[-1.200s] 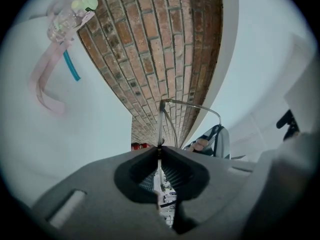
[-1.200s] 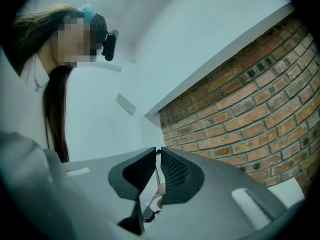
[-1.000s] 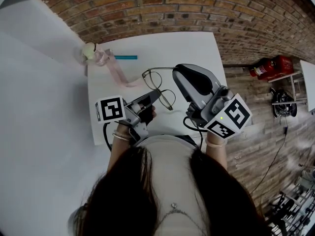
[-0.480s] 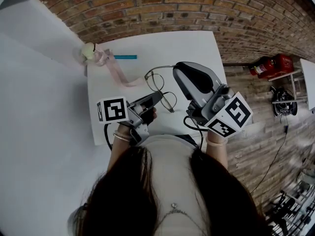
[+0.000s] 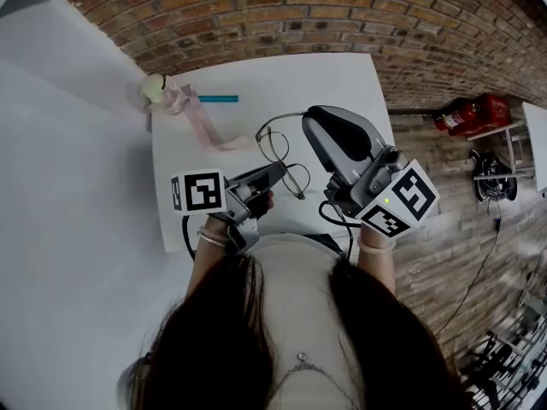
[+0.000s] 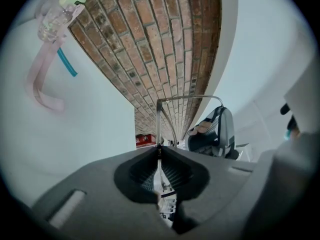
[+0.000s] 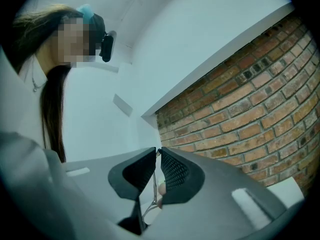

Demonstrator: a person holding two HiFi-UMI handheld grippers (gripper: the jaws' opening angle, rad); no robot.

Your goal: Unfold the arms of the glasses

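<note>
Glasses (image 5: pixel 278 148) have swung since 1 s ago: the front now sits further right and is turned more edge-on. L gripper (image 5: pixel 279 171) has crept right w/ them. R gripper (image 5: pixel 308 120) has barely shifted.

Head view:
- Glasses are strung between both tools over the near half of the white table (image 5: pixel 342 75). They look lifted clear of it, tho the angle is too steep for me to be sure.
- Temple arm (image 5: pixel 282 116) runs from the far lens across to the R gripper tips.

L gripper view:
- Jaws are pinched tight together on a thin wire of the glasses (image 6: pixel 158 121).
- That wire rises straight from the tips, then bends off right.

R gripper view:
- Jaws are all but closed.
- A slim metal piece of the glasses (image 7: pixel 153 186) is caught between the ribbed pads (image 7: pixel 172 171) and trails down below them.

Markings:
- L cube (image 5: pixel 198 193) and R cube (image 5: pixel 400 202) carry black/white square code patterns.
- A small green light is lit on the R cube.
- Red canister (image 5: pixel 468 116) on the shelf at right has print too small for me to read.

Rest of table, far-left corner:
- Teal stick (image 5: pixel 218 99).
- Pink strap (image 5: pixel 201 122) trailing from a pale round knob (image 5: pixel 154 86).

Brick wall (image 5: pixel 342 15) stands behind.
</note>
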